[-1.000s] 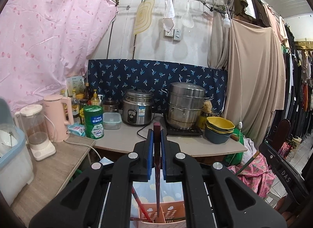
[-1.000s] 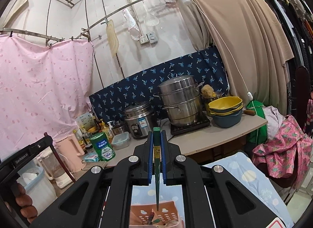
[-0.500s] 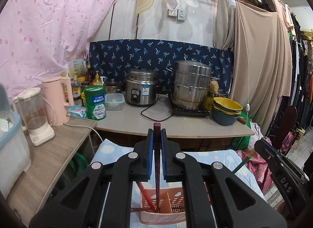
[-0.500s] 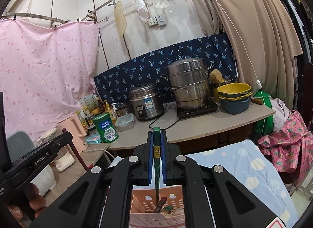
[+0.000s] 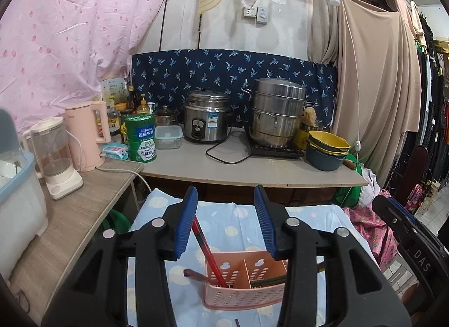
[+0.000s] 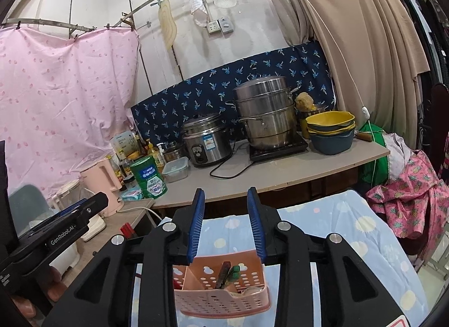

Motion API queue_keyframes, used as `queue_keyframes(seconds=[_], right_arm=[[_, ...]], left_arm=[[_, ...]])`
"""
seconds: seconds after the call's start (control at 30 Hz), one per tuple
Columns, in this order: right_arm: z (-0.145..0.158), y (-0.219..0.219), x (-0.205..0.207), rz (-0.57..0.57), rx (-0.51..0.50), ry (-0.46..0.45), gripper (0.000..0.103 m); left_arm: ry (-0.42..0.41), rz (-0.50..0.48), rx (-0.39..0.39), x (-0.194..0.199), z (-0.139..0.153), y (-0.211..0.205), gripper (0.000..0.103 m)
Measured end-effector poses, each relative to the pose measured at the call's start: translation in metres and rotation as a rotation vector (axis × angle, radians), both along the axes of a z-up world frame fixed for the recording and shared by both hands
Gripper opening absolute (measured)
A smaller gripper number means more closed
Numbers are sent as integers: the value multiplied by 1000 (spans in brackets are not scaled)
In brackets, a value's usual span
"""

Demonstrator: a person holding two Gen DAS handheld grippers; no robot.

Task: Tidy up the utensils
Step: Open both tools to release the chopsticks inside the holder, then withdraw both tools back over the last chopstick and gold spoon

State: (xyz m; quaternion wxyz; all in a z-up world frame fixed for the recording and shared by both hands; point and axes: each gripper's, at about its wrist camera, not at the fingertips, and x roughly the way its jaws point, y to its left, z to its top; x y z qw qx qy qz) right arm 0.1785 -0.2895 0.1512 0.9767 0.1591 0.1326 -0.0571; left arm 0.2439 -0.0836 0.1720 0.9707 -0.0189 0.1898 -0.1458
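Observation:
A pink perforated utensil basket (image 5: 247, 293) with divided compartments sits on a blue spotted cloth (image 5: 230, 226). Red chopsticks (image 5: 206, 251) lean in its left compartment; dark and green sticks lie in the right one. My left gripper (image 5: 226, 221) is open and empty just above the basket. In the right wrist view the basket (image 6: 221, 296) holds green-handled and dark utensils (image 6: 228, 270). My right gripper (image 6: 226, 224) is open and empty above it. The left gripper's body (image 6: 56, 231) shows at the left.
A counter (image 5: 252, 169) behind holds a rice cooker (image 5: 207, 120), a steel steamer pot (image 5: 276, 113), stacked bowls (image 5: 327, 148) and a green tin (image 5: 140, 137). A side table (image 5: 70, 220) at the left carries a blender, a pink kettle and a bin.
Both grippers have opened. The dark red chopstick left the left gripper and the green-handled utensil left the right gripper; both now rest in the basket. Both cameras have tilted down.

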Motion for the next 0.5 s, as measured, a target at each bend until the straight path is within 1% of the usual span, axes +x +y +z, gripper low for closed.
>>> queue_keyframes(seconds=[0.27, 0.5], right_arm=[[-11, 2, -24, 7, 16, 20, 31], [-39, 9, -59, 21, 40, 76, 31]], left_arm=[[27, 2, 0, -21, -10, 10, 40], [88, -8, 14, -47, -39, 20, 40]])
